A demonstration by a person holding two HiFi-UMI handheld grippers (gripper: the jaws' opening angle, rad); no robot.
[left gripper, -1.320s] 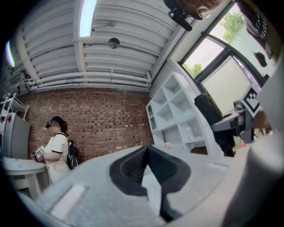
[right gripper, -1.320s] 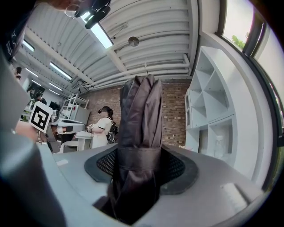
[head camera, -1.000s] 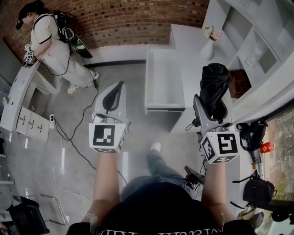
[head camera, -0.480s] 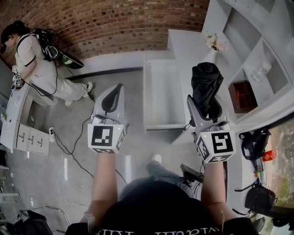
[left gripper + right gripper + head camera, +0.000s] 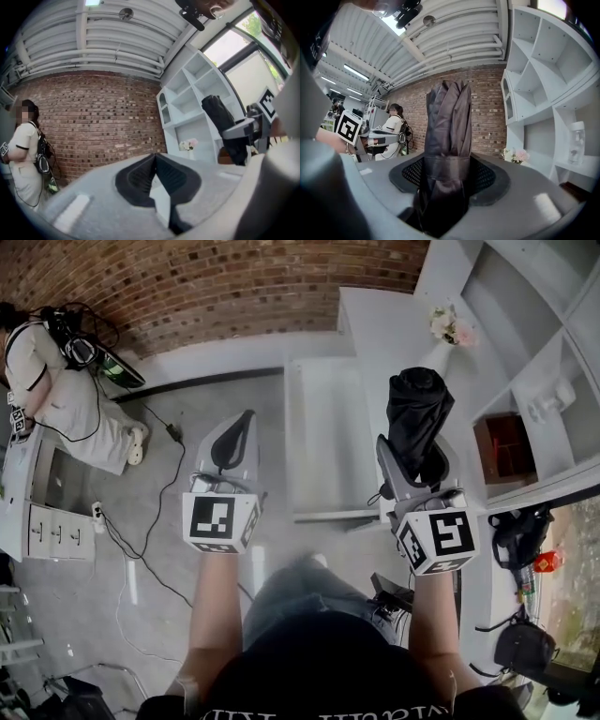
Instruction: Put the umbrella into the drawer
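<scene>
A folded black umbrella (image 5: pixel 415 413) stands between the jaws of my right gripper (image 5: pixel 418 457), which is shut on its lower part. In the right gripper view the umbrella (image 5: pixel 446 136) rises upright out of the right gripper (image 5: pixel 444 176), with a strap round its middle. The white drawer (image 5: pixel 323 432) is pulled open and shows a bare bottom. It lies between my two hands, just left of the umbrella. My left gripper (image 5: pixel 244 420) hangs over the grey floor left of the drawer. In its own view the left gripper (image 5: pixel 155 158) has its pads together and nothing in them.
A white cabinet top (image 5: pixel 380 320) carries a vase of flowers (image 5: pixel 446 332). White shelving (image 5: pixel 525 324) holds a brown box (image 5: pixel 504 448) at the right. A person (image 5: pixel 47 381) works at a small drawer unit (image 5: pixel 52 521) far left, with cables (image 5: pixel 155 512) across the floor. Black bags (image 5: pixel 525 643) lie at the lower right.
Both grippers have moved forward together, and the open drawer now lies closer, between them. The umbrella stays clamped in the right gripper. The left gripper stays shut.
</scene>
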